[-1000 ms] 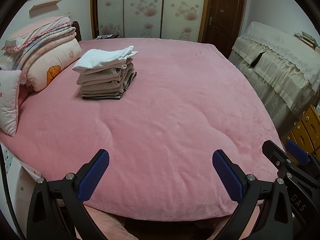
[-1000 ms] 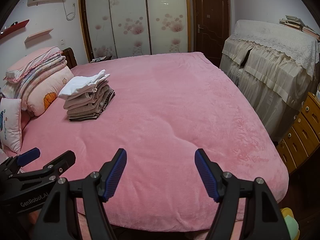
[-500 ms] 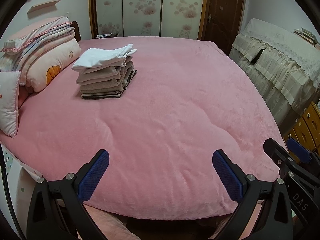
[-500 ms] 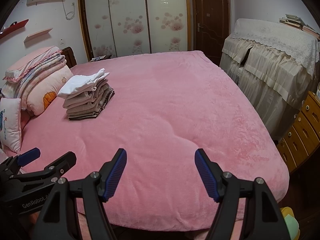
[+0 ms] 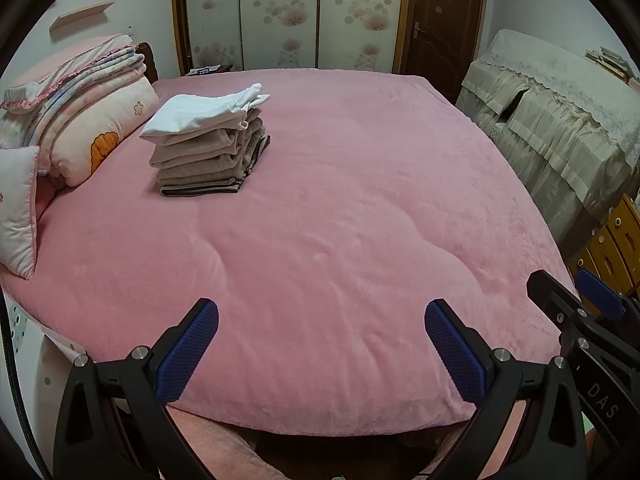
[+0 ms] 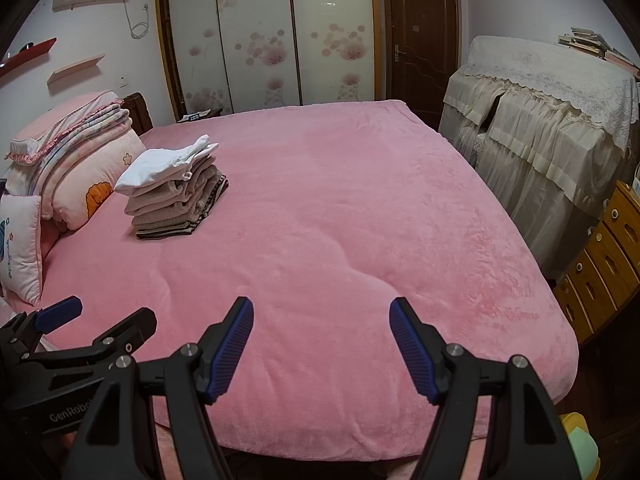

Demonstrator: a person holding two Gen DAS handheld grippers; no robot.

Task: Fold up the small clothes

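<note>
Since nothing unfolded lies on the pink bed, the left tongs hang spread wide and empty over its near edge, with the stack of folded clothes well away beside the pillows, likely parked clear of the working space. From the right side, the right tongs gape equally empty; the wooden drawers by the bed look closed
</note>
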